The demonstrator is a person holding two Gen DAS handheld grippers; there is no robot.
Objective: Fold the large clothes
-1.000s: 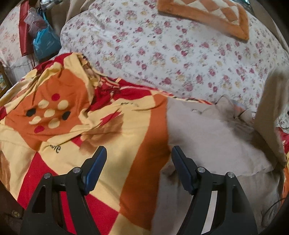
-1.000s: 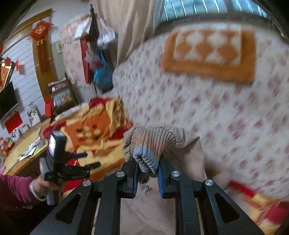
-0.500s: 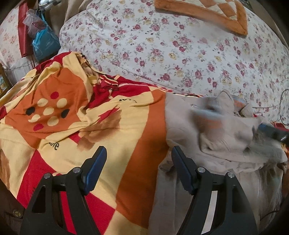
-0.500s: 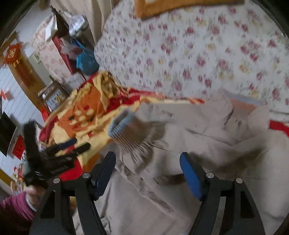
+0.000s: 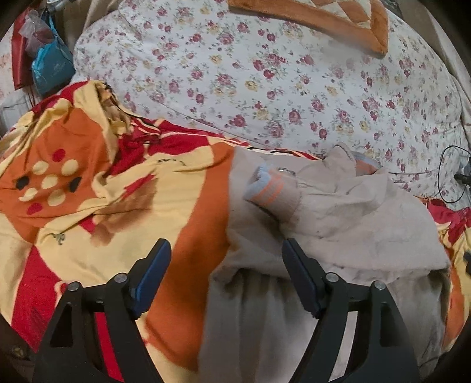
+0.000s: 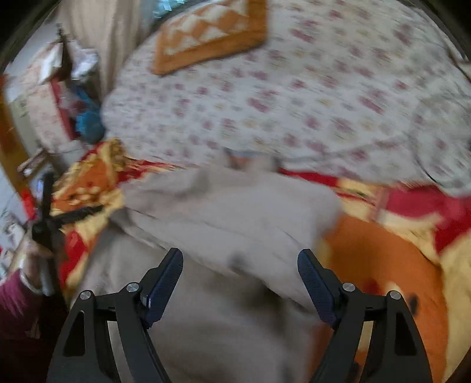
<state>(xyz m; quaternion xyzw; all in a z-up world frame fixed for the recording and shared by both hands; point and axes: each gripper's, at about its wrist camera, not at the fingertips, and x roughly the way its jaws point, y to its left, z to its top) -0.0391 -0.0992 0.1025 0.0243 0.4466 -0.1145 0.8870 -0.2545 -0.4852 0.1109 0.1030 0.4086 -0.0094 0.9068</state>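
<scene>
Left wrist view: both my grippers, left gripper (image 5: 225, 277) and right gripper (image 6: 240, 278), are opening, empty; the folded sleeve (image 5: 269, 191) may slide off the jacket (image 5: 353, 224).

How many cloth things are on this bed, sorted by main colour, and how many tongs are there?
Beige: 1, the jacket with a striped cuff.
Red, orange and yellow: 1, the patterned sheet.
White floral: 1, the quilt.
Orange and cream: 1, the cushion.
Tongs: 2, left tongs and right tongs, both opening, nothing between.
Total: 6.

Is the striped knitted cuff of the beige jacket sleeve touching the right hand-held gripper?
Apart. In the left wrist view the striped knitted cuff lies alone on the beige jacket. In the right wrist view the right hand-held gripper is opening, nothing between its pads.
</scene>
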